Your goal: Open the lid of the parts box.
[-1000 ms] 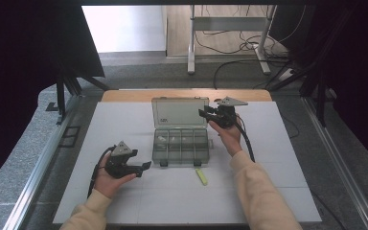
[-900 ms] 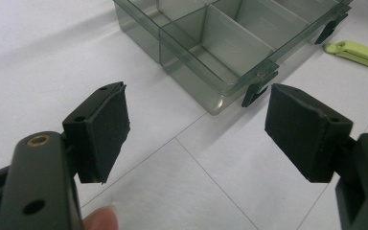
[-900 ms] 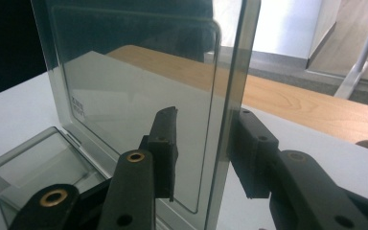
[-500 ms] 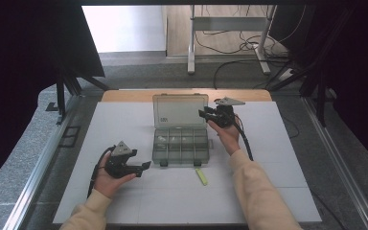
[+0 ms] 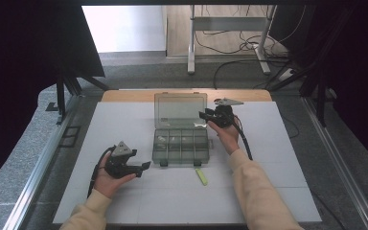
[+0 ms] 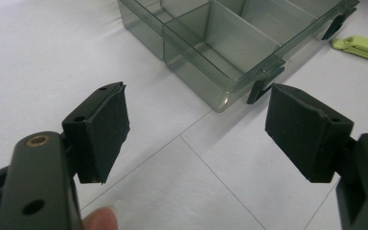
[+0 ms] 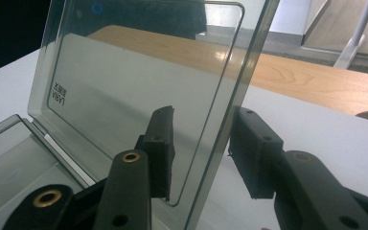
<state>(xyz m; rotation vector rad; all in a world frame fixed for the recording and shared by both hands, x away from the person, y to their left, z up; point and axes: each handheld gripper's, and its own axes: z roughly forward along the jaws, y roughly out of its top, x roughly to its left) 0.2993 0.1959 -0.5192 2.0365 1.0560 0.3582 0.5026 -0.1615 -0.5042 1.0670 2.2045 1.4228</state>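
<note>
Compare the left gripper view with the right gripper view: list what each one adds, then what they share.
Left gripper view: the box's front compartments, a latch, a green clip and a fingertip.
Right gripper view: the raised lid standing between the fingers of the right gripper, which have just been opening, and a wooden edge behind.
Both: the box and the white tabletop.
</note>
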